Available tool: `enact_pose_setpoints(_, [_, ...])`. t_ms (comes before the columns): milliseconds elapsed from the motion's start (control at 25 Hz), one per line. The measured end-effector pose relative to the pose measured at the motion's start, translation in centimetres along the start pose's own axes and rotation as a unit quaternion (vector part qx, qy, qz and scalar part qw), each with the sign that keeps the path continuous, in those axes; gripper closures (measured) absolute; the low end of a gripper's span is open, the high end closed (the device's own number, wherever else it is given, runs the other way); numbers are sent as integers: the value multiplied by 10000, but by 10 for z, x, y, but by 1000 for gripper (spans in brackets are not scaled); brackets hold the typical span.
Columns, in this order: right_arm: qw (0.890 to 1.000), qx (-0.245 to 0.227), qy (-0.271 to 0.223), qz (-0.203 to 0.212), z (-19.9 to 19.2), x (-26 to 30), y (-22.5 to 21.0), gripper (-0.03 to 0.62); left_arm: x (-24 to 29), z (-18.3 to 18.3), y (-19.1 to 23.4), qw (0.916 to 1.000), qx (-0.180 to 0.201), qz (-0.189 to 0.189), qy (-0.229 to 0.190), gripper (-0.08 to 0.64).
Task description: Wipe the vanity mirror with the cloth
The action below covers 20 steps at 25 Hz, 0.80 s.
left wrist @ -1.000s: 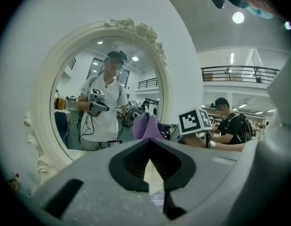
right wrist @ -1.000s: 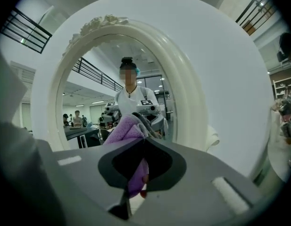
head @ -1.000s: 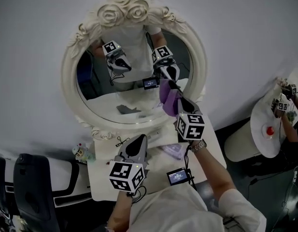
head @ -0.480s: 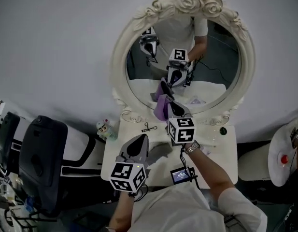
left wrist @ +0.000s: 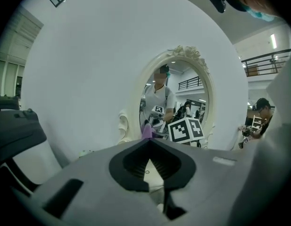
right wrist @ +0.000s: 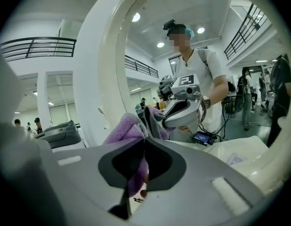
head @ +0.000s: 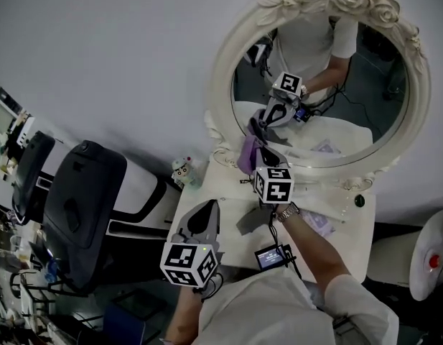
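The oval vanity mirror (head: pixel 336 85) in its white carved frame (head: pixel 221 85) stands on a white table (head: pixel 357 228). My right gripper (head: pixel 258 144) is shut on a purple cloth (head: pixel 248 149) pressed against the lower left of the glass; the cloth (right wrist: pixel 128 131) bunches at the jaw tips in the right gripper view, beside the frame (right wrist: pixel 100 79). My left gripper (head: pixel 201 221) is shut and holds nothing, low over the table's left end. From the left gripper view the mirror (left wrist: pixel 178 102) lies ahead, apart from the left gripper (left wrist: pixel 149 142).
A small figurine (head: pixel 182 169) stands at the table's left corner beside the mirror's base. A black chair (head: pixel 77 207) stands left of the table. A small dark thing (head: pixel 360 200) and a pale paper (head: pixel 318 221) lie on the table at right.
The view has swung so the mirror sits further right. My right gripper and the cloth have slid from the mirror's right part to its lower left edge. The left gripper has held still.
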State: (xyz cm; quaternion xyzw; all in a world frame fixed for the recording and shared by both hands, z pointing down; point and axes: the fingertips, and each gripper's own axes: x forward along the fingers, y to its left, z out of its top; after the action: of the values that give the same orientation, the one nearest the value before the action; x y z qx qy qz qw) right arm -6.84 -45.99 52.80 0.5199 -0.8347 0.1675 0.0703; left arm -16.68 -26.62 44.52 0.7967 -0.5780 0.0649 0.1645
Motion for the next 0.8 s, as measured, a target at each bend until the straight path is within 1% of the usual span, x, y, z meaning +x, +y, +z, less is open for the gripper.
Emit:
enact_pose_setpoints(80, [9998, 107, -4, -152, -3, 1, -12, 574, 2, -2, 1, 10000, 17, -28, 41, 559])
enact_pose_setpoints(200, [9987, 239, -47, -448, -2, -8, -41, 574, 12, -3, -6, 9997, 63, -216, 84, 560])
enact_pose_setpoints(400, [9953, 210, -111, -938, -1, -37, -91, 574, 40, -2, -40, 9967, 164, -784, 157, 560])
enact_pose_setpoints(560, [9890, 312, -166, -1436, -2, -69, -138, 574, 59, -4, -73, 9914, 259, -1259, 241, 559])
enact_pose_setpoints(800, [9758, 375, -251, -2141, 1, -118, -204, 574, 80, -7, -114, 9824, 332, -1808, 327, 560])
